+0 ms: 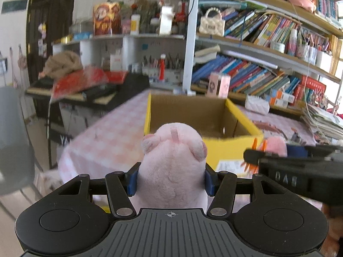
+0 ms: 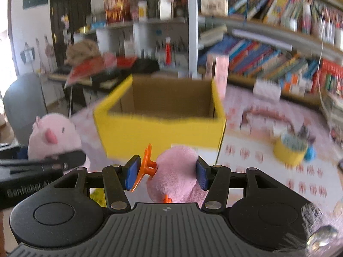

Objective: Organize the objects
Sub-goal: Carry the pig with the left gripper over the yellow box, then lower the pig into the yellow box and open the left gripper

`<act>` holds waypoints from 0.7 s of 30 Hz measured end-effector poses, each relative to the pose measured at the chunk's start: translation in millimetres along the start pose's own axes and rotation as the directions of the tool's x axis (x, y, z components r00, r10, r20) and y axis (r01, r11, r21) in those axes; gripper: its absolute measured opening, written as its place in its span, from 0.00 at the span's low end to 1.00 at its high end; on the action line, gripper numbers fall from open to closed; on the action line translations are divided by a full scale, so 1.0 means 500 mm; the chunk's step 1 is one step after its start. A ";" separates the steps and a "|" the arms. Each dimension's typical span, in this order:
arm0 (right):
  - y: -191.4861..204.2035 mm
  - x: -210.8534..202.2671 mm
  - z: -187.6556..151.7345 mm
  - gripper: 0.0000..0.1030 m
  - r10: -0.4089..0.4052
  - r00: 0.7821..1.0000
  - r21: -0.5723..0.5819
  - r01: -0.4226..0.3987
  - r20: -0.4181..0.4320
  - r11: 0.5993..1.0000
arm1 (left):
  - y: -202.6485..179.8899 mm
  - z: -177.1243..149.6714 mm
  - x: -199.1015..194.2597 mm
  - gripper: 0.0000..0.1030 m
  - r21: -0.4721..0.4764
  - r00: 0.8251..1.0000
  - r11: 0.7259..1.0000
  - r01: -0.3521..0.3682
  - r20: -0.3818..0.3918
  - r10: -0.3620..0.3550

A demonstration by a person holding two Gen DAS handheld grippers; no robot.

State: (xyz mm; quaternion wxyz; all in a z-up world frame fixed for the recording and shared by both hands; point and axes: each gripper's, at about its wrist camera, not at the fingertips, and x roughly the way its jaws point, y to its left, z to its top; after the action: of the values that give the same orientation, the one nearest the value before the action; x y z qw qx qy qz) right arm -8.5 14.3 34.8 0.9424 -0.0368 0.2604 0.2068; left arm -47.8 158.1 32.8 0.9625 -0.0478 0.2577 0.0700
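Observation:
My left gripper (image 1: 170,180) is shut on a pale pink pig plush (image 1: 171,160), its blue pads pressing both sides of the body. The pig faces away, toward an open yellow box (image 1: 235,147) with a brown cardboard inside, which stands just ahead on the table. My right gripper (image 2: 167,173) is shut on a darker pink plush toy (image 2: 178,171) with orange parts; the left pad bears on an orange piece. The yellow box (image 2: 158,132) is right in front of it. Each view shows the other gripper beside it: the right gripper (image 1: 257,158) and the left gripper (image 2: 70,158) with the pig plush (image 2: 53,135).
A pink checked tablecloth (image 1: 111,132) covers the table. Bookshelves (image 1: 268,68) packed with books run behind and to the right. A yellow pen cup (image 2: 289,150) and a white tissue box (image 1: 257,105) stand right of the box. A grey chair (image 2: 23,100) is at the left.

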 end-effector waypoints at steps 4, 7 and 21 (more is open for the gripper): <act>-0.014 0.016 0.061 0.50 0.004 0.996 0.013 -0.005 0.089 1.000 | -0.007 0.042 0.024 0.54 0.012 0.999 1.000 -0.009 0.046 0.008; -0.028 0.038 0.104 0.50 0.015 0.991 0.024 -0.018 0.134 1.000 | -0.014 0.071 0.053 0.54 0.021 0.997 1.000 -0.020 0.074 0.018; -0.121 0.195 0.228 0.50 0.095 0.982 0.086 -0.110 0.163 0.990 | -0.059 0.146 0.212 0.54 0.021 0.996 0.997 -0.074 0.043 0.073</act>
State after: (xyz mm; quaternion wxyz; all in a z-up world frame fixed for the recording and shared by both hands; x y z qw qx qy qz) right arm 146.6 15.7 81.4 0.9489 0.0380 0.1955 0.2449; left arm 83.7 150.2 44.1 0.9649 -0.0260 0.2397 0.1036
